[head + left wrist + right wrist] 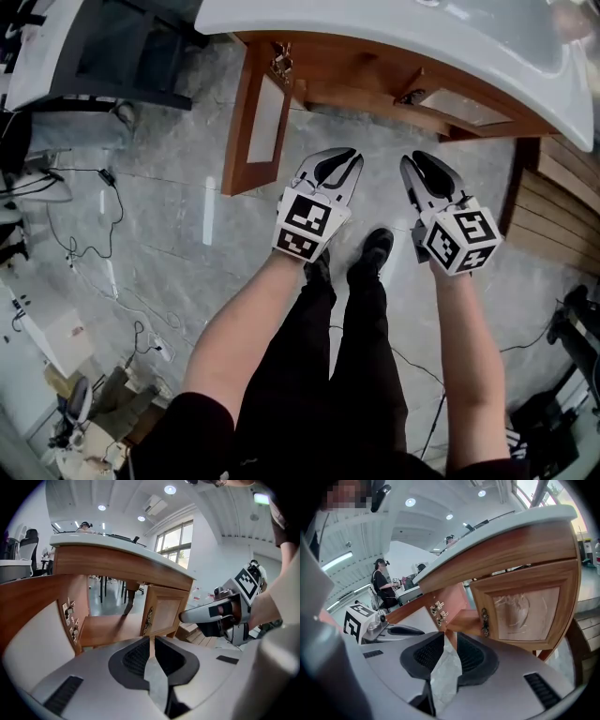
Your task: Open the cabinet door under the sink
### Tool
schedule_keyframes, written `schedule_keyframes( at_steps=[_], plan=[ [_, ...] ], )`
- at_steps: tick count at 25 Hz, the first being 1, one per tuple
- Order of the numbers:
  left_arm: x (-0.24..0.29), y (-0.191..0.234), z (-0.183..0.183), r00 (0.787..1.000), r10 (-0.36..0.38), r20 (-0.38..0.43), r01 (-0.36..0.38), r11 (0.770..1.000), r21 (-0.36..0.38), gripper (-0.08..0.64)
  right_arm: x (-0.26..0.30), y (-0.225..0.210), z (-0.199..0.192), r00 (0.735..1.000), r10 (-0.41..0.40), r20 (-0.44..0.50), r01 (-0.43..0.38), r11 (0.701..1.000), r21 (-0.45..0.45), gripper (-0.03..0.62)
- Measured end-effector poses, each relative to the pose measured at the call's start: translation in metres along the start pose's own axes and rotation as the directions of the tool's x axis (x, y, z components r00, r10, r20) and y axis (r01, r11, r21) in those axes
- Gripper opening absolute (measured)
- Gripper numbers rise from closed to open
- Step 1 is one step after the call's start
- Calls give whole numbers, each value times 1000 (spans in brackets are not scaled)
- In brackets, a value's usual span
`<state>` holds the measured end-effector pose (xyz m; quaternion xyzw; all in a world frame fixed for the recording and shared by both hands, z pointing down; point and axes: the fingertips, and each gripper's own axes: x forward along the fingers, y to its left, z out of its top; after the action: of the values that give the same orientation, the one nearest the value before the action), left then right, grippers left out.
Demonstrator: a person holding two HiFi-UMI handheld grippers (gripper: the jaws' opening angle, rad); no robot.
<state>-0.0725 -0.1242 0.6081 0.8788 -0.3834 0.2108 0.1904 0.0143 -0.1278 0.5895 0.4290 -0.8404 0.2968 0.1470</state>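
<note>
We saw the open cabinet door point(259, 120) swung out over the grey floor point(169, 197) beneath the white sink top point(394, 28), at the left of the cabinet. It was a reddish-brown wooden frame round a pale inset panel, with metal hinges point(70, 617) at its inner edge. The other door point(528, 607), to its right, looked closed, its pale panel faintly patterned and a dark ornate handle point(484, 621) on its edge. The left gripper point(336, 161) and the right gripper point(424, 167) were short of the cabinet, touching neither door. The left jaws showed only a narrow slit, the right jaws stood somewhat wider, and neither held anything.
</note>
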Motion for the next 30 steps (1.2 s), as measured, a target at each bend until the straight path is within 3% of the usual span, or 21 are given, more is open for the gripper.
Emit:
schedule_keyframes(
  at_steps=[6, 11, 23, 30],
  plan=[
    [55, 26, 25, 999, 34, 6, -34, 999, -1, 48, 31, -55, 6, 999, -37, 1, 37, 999, 29, 106],
    [84, 37, 25, 999, 35, -19, -35, 999, 2, 48, 62, -79, 3, 998, -58, -24, 59, 997, 49, 131],
    [94, 65, 17, 999, 34, -23, -35, 999, -35, 48, 117, -110, 3, 979, -202, -36, 204, 977, 67, 152],
    [87, 72, 16, 1000, 27, -10, -28, 998, -54, 48, 127, -115, -9, 959, -279, -60, 282, 957, 64, 123]
  ],
)
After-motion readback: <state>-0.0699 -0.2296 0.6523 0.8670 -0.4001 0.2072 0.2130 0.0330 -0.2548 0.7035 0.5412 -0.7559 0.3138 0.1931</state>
